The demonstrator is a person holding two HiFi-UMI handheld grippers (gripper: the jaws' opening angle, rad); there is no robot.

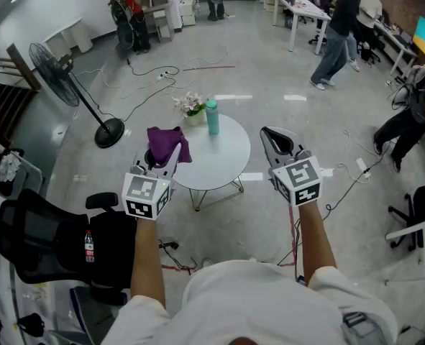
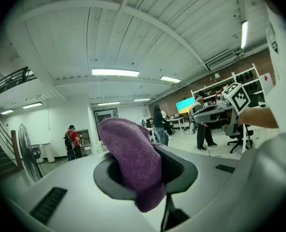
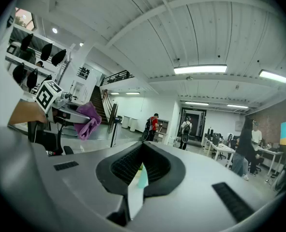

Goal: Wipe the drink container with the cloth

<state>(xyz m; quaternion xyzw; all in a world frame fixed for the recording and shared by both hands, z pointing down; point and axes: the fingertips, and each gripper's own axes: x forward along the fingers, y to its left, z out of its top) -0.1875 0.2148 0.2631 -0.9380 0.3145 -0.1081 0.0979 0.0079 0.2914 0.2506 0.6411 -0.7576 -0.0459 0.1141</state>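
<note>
A teal drink bottle stands upright near the far edge of a round white table. My left gripper hovers over the table's left edge, shut on a purple cloth that bunches up out of its jaws. In the left gripper view the cloth fills the gap between the pads. My right gripper is held off the table's right edge, shut with nothing in it. Through the slit of the right gripper a sliver of the bottle shows.
A small flower pot stands beside the bottle. A standing fan is on the floor to the left and a black office chair at near left. Cables run over the floor. Several people stand or sit at desks farther off.
</note>
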